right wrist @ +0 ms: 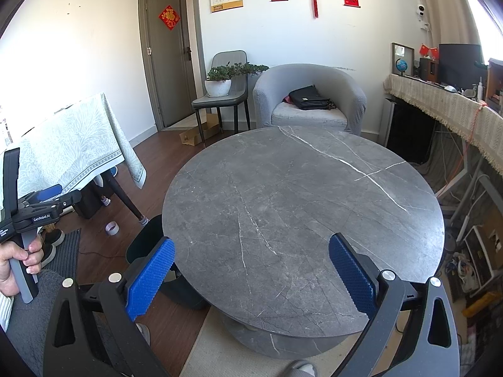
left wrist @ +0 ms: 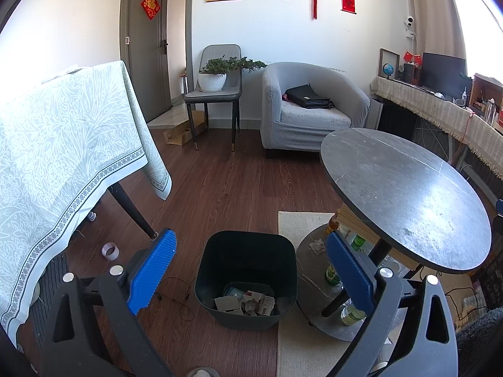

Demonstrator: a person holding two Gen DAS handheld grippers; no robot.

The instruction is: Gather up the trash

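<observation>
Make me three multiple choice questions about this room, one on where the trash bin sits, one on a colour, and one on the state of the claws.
1. Where is the trash bin?
A. On the round table
B. On the floor beside the round table
C. On the armchair

2. What colour are the pads of the left claw?
A. Blue
B. Red
C. Green

3. What state are the left claw and the right claw in?
A. Both open and holding nothing
B. Both shut on paper
C. One open, one shut on a bottle

Answers: 1 B, the bin stands on the wood floor next to the round table. 2 A, the ribbed pads are blue. 3 A, each view shows its jaws wide apart with nothing between them.
</observation>
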